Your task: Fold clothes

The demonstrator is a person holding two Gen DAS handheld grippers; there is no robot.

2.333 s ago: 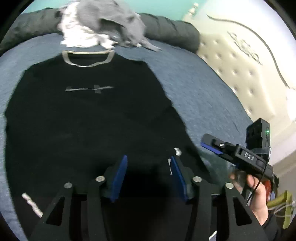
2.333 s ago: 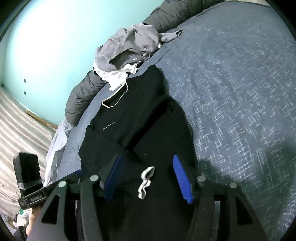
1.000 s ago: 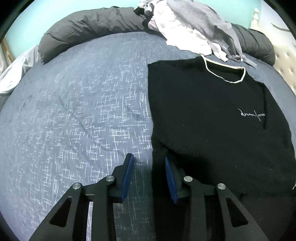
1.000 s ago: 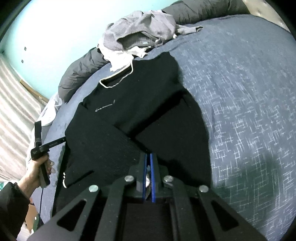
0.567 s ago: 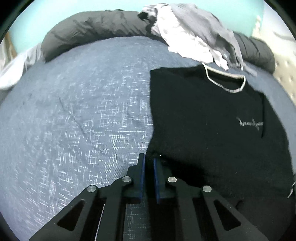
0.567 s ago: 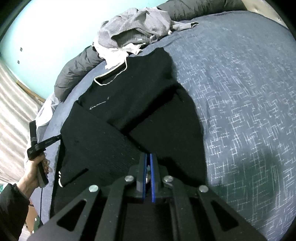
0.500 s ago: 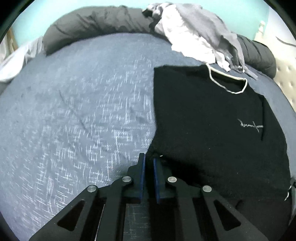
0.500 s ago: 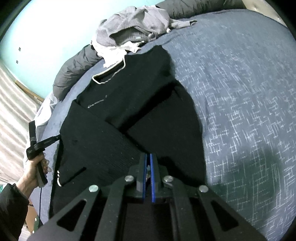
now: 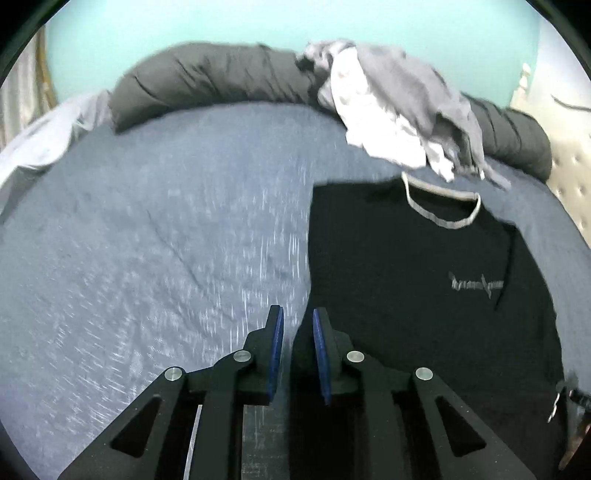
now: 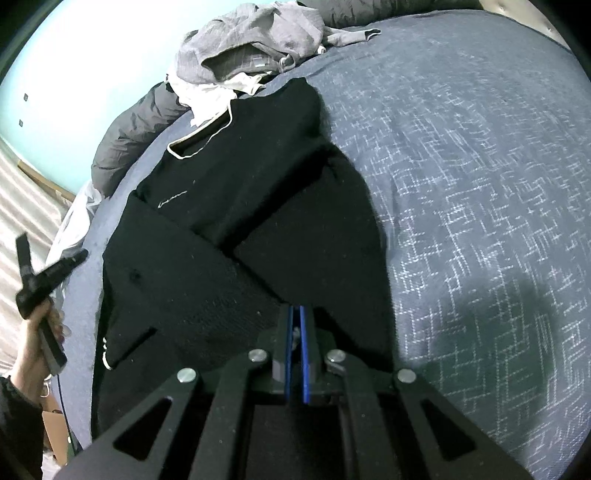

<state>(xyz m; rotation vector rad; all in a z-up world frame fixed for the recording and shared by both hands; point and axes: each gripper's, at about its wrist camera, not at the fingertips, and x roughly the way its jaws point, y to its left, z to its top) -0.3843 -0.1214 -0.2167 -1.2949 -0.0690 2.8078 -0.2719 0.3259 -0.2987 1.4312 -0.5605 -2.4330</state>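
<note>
**Black sweater on bed, partly folded, both grippers at its near edge**

Item: black sweater [image 9: 417, 280], knit, long-sleeved, with a pale cream band round the neckline [image 9: 441, 218]. It lies front up on a blue-grey bedspread [image 9: 155, 258] flecked with short white dashes, collar toward the far side of the bed. In the right wrist view one sleeve [image 10: 207, 284] is folded across the body in a diagonal, its cuff showing a thin pale trim at the lower left. The fabric is matte and dark; little surface detail reads.

Writing: a small pale script line on the chest [image 9: 476, 285], too blurred and small to read in either view.

Left gripper [image 9: 298, 325]: blue pads stand a narrow way apart and the jaws are opening. The sweater's left edge runs up between them, but the pads do not visibly press on it. The view is motion-blurred.

Right gripper [image 10: 296, 325]: blue pads pressed together, clamped on the sweater's near edge, with a scrap of pale trim pinched between them.

Also present: a hand [image 10: 40, 332] holding the left gripper's handle, at far left of the right wrist view; a dark grey rolled duvet [image 9: 207, 85] along the far side of the bed; a heap of grey and white clothes [image 9: 399, 107] just beyond the collar; a turquoise wall [image 9: 258, 22]; a cream tufted headboard [image 9: 569, 177] at far right.
</note>
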